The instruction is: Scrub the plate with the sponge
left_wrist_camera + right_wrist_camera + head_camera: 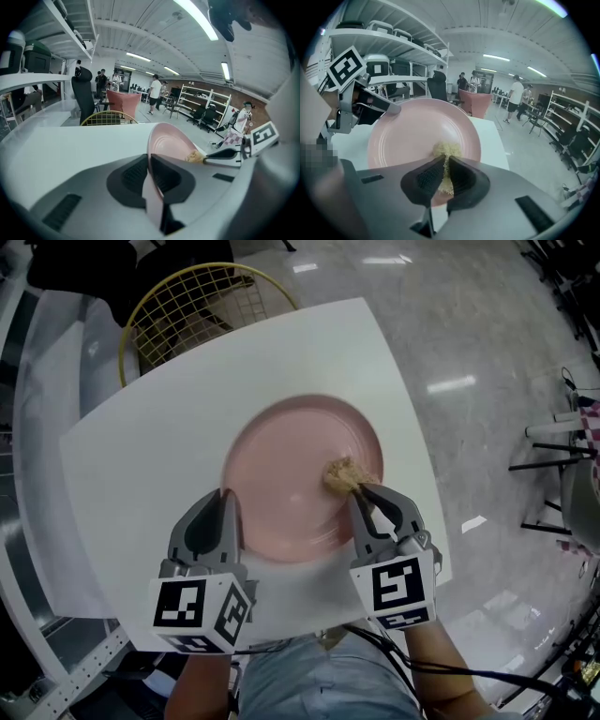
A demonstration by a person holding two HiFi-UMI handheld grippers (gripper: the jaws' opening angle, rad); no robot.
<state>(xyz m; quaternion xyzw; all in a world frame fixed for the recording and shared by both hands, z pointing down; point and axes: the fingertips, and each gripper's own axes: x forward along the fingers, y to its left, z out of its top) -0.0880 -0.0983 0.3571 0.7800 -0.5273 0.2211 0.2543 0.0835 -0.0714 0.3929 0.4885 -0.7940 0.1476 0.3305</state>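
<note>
A pink plate (300, 474) is held tilted above the white table (141, 456). My left gripper (225, 498) is shut on the plate's near left rim; in the left gripper view the plate (171, 145) stands edge-on between the jaws. My right gripper (356, 491) is shut on a tan sponge (343, 473), pressed against the plate's right side. In the right gripper view the sponge (446, 152) sits between the jaws on the plate's face (412, 136), with the left gripper (386, 108) at the plate's upper left rim.
A yellow wire chair (192, 306) stands behind the table's far left corner. Grey polished floor (469, 362) lies to the right, with black chair legs (553, 456) at the far right. Shelving and people show far off in both gripper views.
</note>
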